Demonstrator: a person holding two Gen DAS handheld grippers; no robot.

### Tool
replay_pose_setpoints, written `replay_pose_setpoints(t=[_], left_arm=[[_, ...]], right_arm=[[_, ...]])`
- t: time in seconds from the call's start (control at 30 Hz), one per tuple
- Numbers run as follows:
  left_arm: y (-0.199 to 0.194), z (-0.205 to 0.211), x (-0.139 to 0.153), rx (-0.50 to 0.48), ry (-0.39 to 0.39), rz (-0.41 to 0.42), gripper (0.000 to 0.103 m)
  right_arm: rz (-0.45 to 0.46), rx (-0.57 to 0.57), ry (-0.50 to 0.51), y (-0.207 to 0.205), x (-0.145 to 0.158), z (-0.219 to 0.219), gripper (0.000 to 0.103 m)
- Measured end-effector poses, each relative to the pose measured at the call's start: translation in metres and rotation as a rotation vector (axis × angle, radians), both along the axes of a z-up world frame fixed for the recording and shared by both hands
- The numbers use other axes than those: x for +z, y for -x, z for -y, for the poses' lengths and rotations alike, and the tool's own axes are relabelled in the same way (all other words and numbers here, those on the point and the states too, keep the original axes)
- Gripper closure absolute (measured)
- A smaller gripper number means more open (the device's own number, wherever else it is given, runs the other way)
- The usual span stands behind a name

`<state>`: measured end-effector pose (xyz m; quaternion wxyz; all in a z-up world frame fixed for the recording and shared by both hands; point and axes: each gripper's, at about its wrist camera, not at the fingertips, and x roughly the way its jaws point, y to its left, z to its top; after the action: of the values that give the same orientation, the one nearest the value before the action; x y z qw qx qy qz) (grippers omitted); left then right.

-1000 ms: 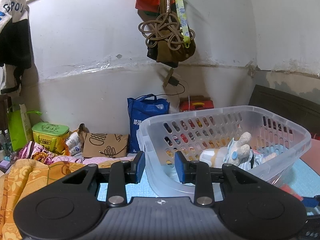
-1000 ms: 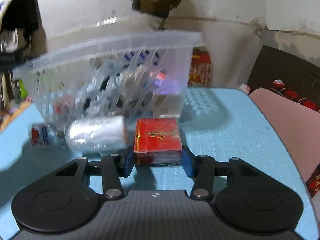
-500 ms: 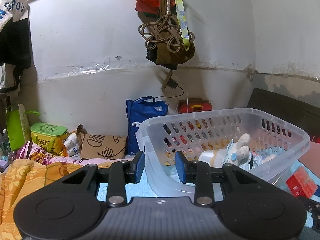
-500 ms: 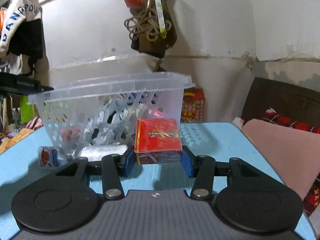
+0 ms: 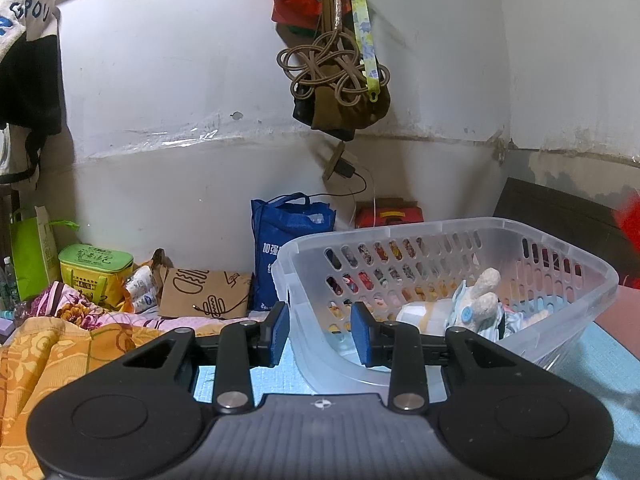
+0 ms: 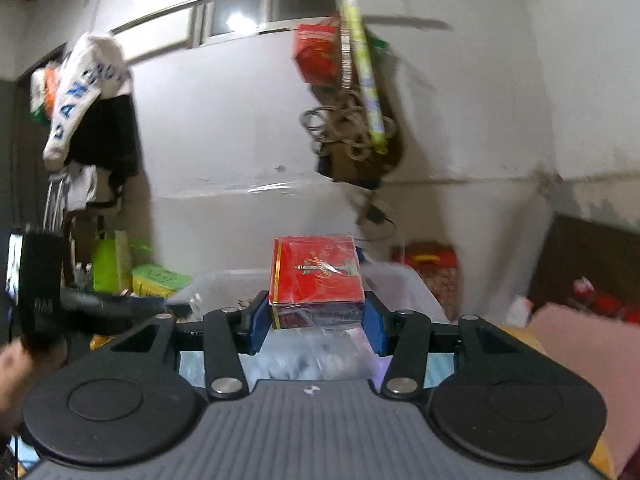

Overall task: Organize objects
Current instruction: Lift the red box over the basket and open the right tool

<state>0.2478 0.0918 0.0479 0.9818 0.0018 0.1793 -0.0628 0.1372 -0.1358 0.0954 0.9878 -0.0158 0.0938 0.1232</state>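
A clear plastic basket (image 5: pixel 568 264) stands on a light blue mat (image 5: pixel 592 364) and holds a plush toy (image 5: pixel 480 296) and a white bottle (image 5: pixel 424 314). My left gripper (image 5: pixel 319 334) straddles the basket's near corner, one pad outside the wall and one inside, and grips it. My right gripper (image 6: pixel 316 320) is shut on a red box with gold print (image 6: pixel 316 276) and holds it in the air in front of the blurred basket (image 6: pixel 404 284). At the left wrist view's right edge that red box (image 5: pixel 630 220) shows as a red blur.
Against the wall stand a blue bag (image 5: pixel 292 248), a brown paper bag (image 5: pixel 204 292), a green tin (image 5: pixel 96 264) and a red case (image 5: pixel 388 216). Bags and cords (image 5: pixel 336 80) hang above. An orange blanket (image 5: pixel 48 352) lies left, a pink cushion (image 6: pixel 580 340) right.
My right gripper has risen with the red box from the mat to about the basket's rim height, and the silvery bottle beside it dropped out of view. The left gripper and basket kept still.
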Motion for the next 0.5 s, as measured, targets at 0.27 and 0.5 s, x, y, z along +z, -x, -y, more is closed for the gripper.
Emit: replay_pose_setpoints(t=[0.27,0.5], left_arm=[[-0.001,0.001,0.001,0.0,-0.004,-0.006,0.065],[-0.001,0.0,0.002,0.0,-0.005,-0.007,0.066]], right_arm=[[-0.059,-0.095,0.134,-0.08,0.018,-0.024,0.051],[0.043,-0.19,0.219,-0.08,0.002,-0.03,0.0]])
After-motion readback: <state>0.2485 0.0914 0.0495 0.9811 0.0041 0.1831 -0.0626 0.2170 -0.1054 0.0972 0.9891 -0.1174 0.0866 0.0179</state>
